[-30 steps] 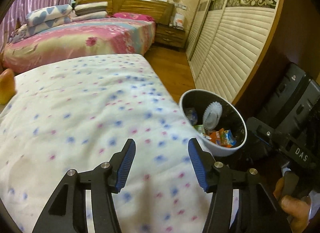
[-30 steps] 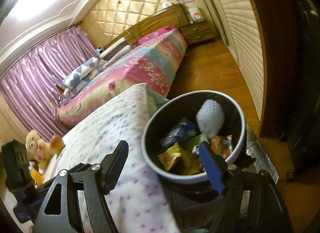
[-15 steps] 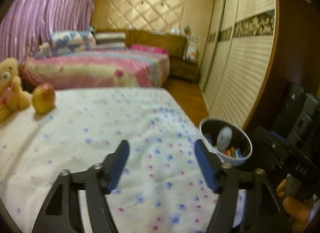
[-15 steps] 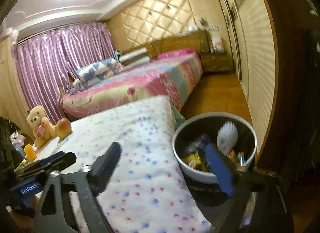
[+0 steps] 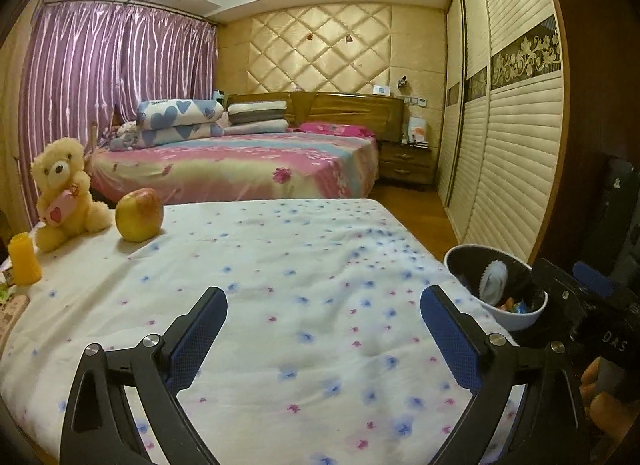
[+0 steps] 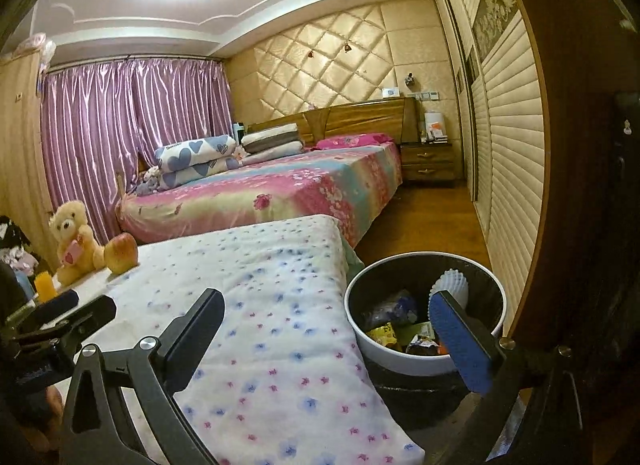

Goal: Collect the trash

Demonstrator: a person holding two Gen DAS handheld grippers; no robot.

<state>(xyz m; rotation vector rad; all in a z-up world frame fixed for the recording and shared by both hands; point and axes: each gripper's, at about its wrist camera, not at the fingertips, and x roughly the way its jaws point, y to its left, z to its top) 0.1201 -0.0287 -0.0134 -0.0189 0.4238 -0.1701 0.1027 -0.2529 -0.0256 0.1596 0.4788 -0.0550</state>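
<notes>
A white-rimmed trash bin [image 6: 400, 361] with a black liner stands on the floor beside the floral-sheeted table [image 6: 264, 305]. It holds several wrappers [image 6: 386, 331] and a white foam fruit net [image 6: 450, 283]. In the left wrist view the trash bin [image 5: 520, 315] shows at the right edge of the table [image 5: 280, 265]. My left gripper [image 5: 324, 305] hovers over the sheet, its jaws opening wide with nothing between them. My right gripper [image 6: 326, 309] is open over the table's corner, its blue pad in front of the bin, holding nothing.
A teddy bear [image 5: 62, 191], an apple [image 5: 139, 215] and a small orange bottle [image 5: 24, 261] stand at the table's far left. Behind lies a pink bed [image 5: 240, 165] with a nightstand [image 5: 406, 163]. Louvred wardrobe doors [image 5: 516, 153] line the right wall.
Both grippers have opened wider and tilted up, so the room shows instead of the sheet. The bin has slid lower and to the right in both views. The teddy and apple came into sight.
</notes>
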